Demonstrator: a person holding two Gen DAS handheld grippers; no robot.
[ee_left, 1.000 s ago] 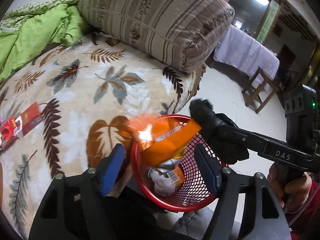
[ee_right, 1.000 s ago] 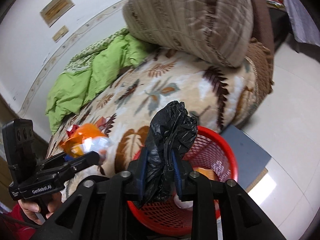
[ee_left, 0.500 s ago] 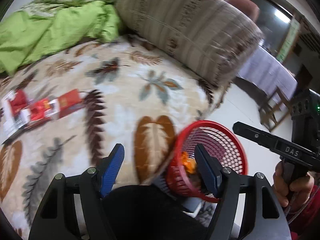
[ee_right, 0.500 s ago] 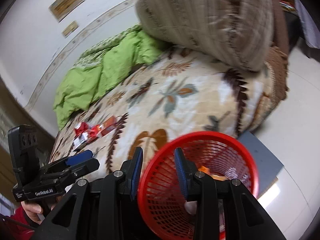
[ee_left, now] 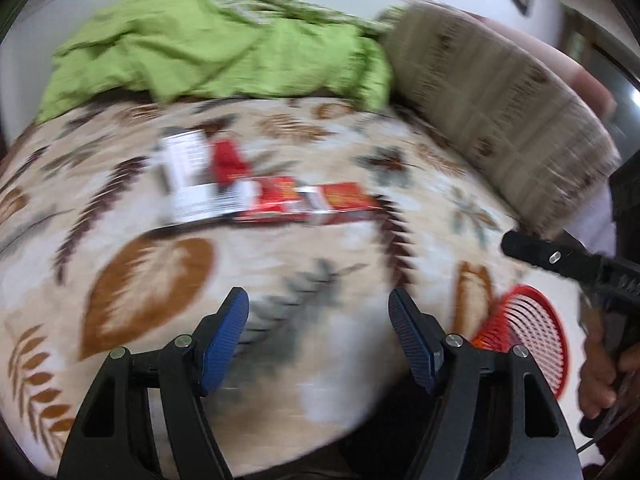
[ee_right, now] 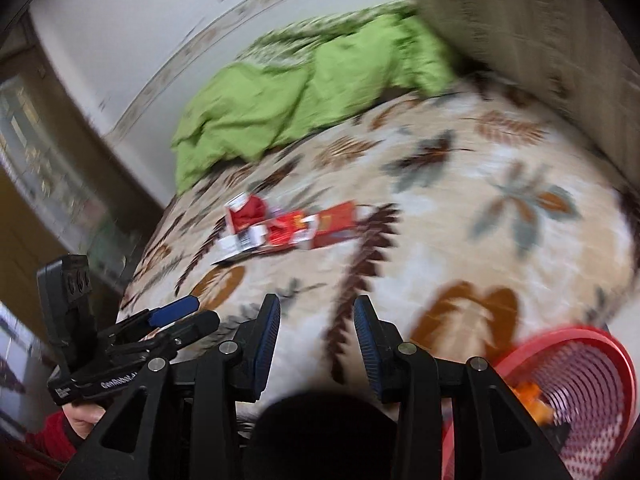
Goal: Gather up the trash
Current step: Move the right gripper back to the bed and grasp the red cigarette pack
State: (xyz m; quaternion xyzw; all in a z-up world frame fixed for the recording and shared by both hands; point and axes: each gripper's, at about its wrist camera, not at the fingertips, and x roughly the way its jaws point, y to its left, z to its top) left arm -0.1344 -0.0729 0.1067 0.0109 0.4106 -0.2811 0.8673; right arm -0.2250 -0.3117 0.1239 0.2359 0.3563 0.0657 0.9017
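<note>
Trash: the red and white wrappers (ee_left: 260,196) lie in a loose cluster near the middle of the leaf-patterned blanket (ee_left: 320,272), and we see them again from our right wrist camera (ee_right: 288,228), ahead of both tools and well apart from them. Both views are smeared by motion blur, so we cannot read any print on the packaging or tell how many separate pieces there are.

Our left gripper (ee_left: 318,334) hangs over the blanket with its blue-padded fingers (ee_left: 224,336) spread wide and nothing between them. Our right gripper (ee_right: 316,340) is also over the blanket, its fingers parted by a narrower gap and likewise holding nothing. In the left wrist view we see the right tool coming in from the right edge, with the hand on its handle.

The red mesh basket (ee_right: 600,340) sits at the edge of the bed to our right, just beside the right gripper; an orange wrapper (ee_right: 532,400) shows inside it. The same basket appears at the lower right of the left wrist view (ee_left: 536,296).

Beyond the trash, a green quilt (ee_left: 208,48) is bunched along the far side of the bed, touching a striped brown pillow (ee_left: 492,92) that lies to its right.
</note>
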